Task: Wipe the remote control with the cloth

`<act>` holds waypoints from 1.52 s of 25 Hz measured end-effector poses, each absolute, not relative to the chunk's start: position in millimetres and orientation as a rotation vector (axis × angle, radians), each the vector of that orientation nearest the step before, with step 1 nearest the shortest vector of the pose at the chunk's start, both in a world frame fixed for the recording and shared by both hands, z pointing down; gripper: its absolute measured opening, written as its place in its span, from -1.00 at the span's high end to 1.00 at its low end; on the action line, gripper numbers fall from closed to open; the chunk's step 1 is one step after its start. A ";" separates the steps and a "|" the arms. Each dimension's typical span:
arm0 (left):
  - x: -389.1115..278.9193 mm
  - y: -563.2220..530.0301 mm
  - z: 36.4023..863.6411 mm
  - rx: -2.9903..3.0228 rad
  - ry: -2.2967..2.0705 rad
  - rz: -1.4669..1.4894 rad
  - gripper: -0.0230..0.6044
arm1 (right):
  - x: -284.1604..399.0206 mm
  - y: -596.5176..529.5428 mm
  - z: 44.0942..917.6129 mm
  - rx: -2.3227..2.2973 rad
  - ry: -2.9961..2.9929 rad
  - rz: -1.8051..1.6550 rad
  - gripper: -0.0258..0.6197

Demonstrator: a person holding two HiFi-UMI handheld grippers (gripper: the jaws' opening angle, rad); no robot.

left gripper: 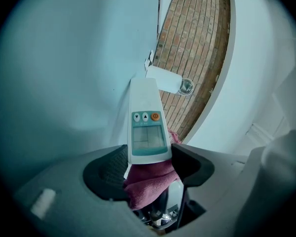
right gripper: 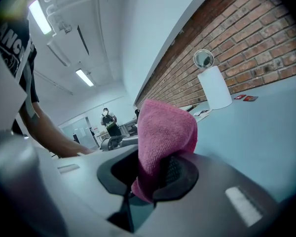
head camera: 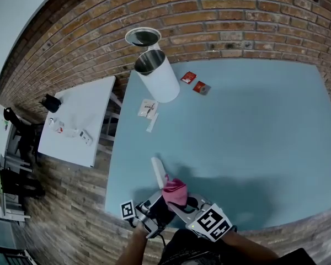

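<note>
My left gripper [left gripper: 148,164] is shut on the lower end of a white remote control [left gripper: 148,127], whose screen and buttons face the camera. The remote sticks out ahead over the light blue table [left gripper: 64,83]. A pink cloth [right gripper: 165,132] stands bunched up out of my right gripper [right gripper: 150,174], which is shut on it. In the head view the remote [head camera: 159,173] points away from me near the table's front edge. The cloth [head camera: 175,191] lies against its near end, between the left gripper [head camera: 156,207] and the right gripper [head camera: 183,204]. Some cloth [left gripper: 148,181] shows under the remote.
A white cylindrical bin [head camera: 157,73] lies tilted at the back of the table [head camera: 254,137], with its round lid [head camera: 143,36] by the brick wall. Two red packets [head camera: 194,82] and paper slips [head camera: 148,110] lie near it. A white side table [head camera: 80,120] stands left. A person [right gripper: 108,120] stands far off.
</note>
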State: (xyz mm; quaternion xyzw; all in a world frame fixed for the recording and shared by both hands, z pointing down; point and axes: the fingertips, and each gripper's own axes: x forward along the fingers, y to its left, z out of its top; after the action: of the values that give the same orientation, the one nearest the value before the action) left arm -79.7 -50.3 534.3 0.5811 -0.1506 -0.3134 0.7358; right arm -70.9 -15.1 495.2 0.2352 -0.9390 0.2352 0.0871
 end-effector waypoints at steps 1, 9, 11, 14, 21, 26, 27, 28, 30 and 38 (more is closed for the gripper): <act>-81.1 -51.1 534.6 1.274 -0.339 -0.694 0.05 | -70.9 -12.3 499.1 0.684 -2.780 0.705 0.69; -80.8 -50.5 548.9 1.449 -0.606 -0.340 0.05 | -34.8 -25.1 508.2 0.813 -2.721 0.798 0.69; -81.8 -43.6 558.3 1.561 -0.698 -0.119 0.06 | -23.6 -31.7 512.7 0.853 -2.696 0.804 0.69; -83.8 -37.0 566.4 1.656 -0.790 0.101 0.06 | -10.3 -41.2 515.8 0.908 -2.673 0.820 0.69; -95.8 -39.7 576.9 1.850 -1.050 0.554 0.05 | 2.3 -48.0 519.7 0.959 -2.651 0.857 0.69; -100.9 -43.5 581.3 1.932 -1.193 0.830 0.05 | 8.9 -49.2 522.7 0.977 -2.638 0.869 0.69; -101.8 -43.1 583.0 1.944 -1.216 0.886 0.05 | 9.8 -48.7 522.9 0.973 -2.637 0.866 0.69; -102.8 -43.0 584.7 1.957 -1.239 0.941 0.04 | 10.9 -48.2 523.0 0.967 -2.635 0.862 0.69; -105.8 -44.0 588.2 1.977 -1.285 1.035 0.04 | 13.5 -48.3 522.8 0.961 -2.631 0.857 0.69; -116.0 -43.7 583.7 2.070 -1.408 1.168 0.03 | 14.9 -47.1 512.6 0.973 -2.634 0.819 0.69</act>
State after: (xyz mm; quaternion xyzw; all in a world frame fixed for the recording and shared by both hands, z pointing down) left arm -116.0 -43.7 583.7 0.7359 -0.5005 0.4153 0.1883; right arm 14.9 -47.1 512.6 0.3307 -0.8953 0.2782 0.1080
